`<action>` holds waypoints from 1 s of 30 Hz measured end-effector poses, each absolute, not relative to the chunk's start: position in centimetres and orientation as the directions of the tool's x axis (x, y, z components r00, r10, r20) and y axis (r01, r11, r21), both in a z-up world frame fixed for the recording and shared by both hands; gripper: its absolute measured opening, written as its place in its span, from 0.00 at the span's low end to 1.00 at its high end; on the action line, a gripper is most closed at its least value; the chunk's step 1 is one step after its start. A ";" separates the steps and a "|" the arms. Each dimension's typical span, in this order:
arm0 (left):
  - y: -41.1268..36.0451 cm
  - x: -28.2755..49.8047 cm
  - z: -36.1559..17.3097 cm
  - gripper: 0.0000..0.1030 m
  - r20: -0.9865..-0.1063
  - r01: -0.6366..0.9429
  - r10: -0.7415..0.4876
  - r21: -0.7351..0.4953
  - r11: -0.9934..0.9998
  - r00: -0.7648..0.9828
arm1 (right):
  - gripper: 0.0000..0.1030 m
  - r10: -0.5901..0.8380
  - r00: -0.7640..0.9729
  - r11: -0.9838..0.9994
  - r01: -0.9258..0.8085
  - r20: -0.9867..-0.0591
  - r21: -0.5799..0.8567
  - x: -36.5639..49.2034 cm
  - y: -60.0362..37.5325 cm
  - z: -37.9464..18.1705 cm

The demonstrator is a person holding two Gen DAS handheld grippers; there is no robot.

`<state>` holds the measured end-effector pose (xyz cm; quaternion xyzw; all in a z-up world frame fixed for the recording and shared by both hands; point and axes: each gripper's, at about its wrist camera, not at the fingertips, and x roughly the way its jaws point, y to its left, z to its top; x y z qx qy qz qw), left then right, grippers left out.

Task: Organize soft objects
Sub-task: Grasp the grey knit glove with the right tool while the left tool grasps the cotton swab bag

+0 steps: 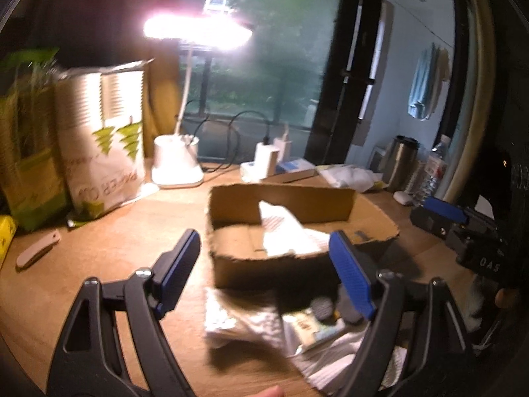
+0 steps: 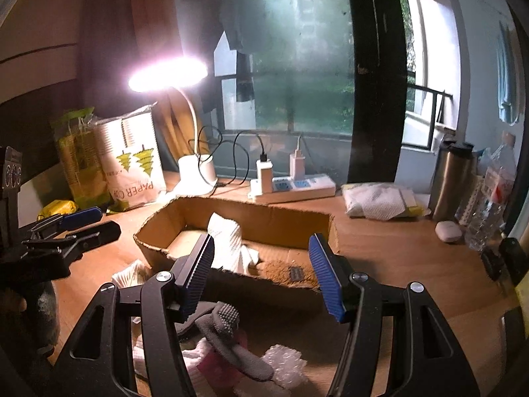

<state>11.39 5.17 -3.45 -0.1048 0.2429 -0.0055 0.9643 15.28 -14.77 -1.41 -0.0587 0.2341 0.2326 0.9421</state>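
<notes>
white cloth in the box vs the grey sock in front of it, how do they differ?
The white cloth sits inside the cardboard box, draped against its near wall; the grey sock lies outside on the table, in the loose pile. The cloth is white and ribbed; the sock is grey with a dotted patch. The cloth lies beyond the right tongs; the sock lies below them, partly behind one finger. Both are soft, and neither is held.

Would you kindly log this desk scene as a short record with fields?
container: cardboard box, open top, on the wooden desk
inside box: one white cloth
still outside: grey sock and white cloths in front of the box
left claw: open, empty
right claw: open, empty
</notes>
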 end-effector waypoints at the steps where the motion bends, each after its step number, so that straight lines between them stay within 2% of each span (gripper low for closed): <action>1: 5.5 11.3 -3.7 0.79 -0.472 -0.049 -0.057 -0.209 0.977 0.880 | 0.61 0.411 0.778 0.884 -0.468 -0.476 -0.002 15.3 -14.6 -1.7; 13: 7.4 11.3 -6.1 0.79 -0.522 -0.103 -0.036 -0.236 0.966 0.852 | 0.61 0.421 0.701 0.864 -0.504 -0.576 0.018 16.2 -12.7 -5.5; 30: 6.6 14.1 -11.0 0.79 -0.694 -0.102 -0.121 -0.271 0.957 0.709 | 0.61 0.435 0.630 0.836 -0.549 -0.643 0.028 16.1 -11.0 -8.1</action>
